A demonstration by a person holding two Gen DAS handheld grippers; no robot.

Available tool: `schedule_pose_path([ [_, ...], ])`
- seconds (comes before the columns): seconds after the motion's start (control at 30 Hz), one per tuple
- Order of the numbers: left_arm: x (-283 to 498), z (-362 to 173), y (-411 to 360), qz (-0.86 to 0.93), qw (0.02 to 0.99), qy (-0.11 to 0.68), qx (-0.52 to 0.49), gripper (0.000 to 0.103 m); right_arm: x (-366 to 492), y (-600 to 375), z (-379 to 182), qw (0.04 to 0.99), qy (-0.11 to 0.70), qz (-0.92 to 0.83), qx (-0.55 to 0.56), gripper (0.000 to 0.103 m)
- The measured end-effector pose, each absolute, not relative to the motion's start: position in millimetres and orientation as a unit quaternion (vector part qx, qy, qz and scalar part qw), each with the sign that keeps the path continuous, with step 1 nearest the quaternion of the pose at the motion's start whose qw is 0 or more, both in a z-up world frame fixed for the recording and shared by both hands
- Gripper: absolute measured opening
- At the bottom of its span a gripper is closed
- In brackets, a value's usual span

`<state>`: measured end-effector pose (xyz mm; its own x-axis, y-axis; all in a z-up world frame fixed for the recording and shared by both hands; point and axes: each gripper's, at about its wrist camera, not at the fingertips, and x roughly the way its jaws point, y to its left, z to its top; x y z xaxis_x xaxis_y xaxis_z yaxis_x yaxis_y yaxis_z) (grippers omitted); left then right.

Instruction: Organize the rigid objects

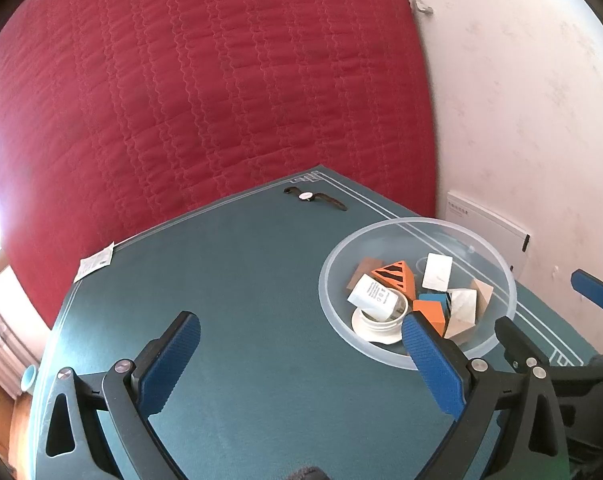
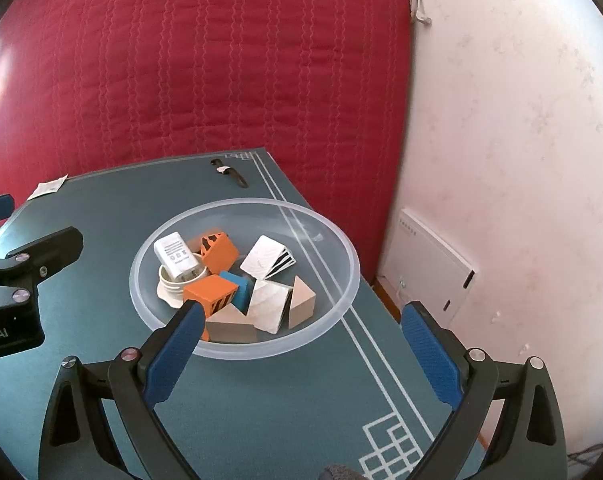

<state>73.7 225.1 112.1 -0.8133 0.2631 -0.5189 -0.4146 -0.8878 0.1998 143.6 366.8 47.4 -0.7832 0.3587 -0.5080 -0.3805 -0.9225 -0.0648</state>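
Observation:
A clear plastic bowl (image 1: 497,268) (image 2: 341,248) stands on the teal mat toward its right side. It holds several rigid pieces: orange striped blocks (image 1: 397,276) (image 2: 219,254), a blue block (image 2: 237,286), white and wooden wedges (image 2: 267,260), and a white charger (image 1: 373,294) (image 2: 175,256) resting in a white lid. My left gripper (image 1: 301,336) hovers open over the mat, left of the bowl, holding nothing. My right gripper (image 2: 301,326) is open just before the bowl's near rim, also holding nothing. A wristwatch (image 1: 315,197) (image 2: 229,172) lies at the mat's far edge.
A white paper packet (image 1: 95,262) (image 2: 47,187) sits at the mat's far left corner. A red quilted bedspread (image 1: 201,80) fills the background. A pale wall with a white panel (image 2: 433,260) stands to the right. The teal mat (image 1: 241,280) has bare room left of the bowl.

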Motion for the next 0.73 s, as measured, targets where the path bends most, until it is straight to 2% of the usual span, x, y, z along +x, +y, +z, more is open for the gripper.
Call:
schedule_pose_path([
  [0.73,74.6,107.1,227.3,0.936,0.182,0.156,-0.257,0.102,143.3,365.3,41.0,0.195,0.018,0.941,-0.277,0.099],
])
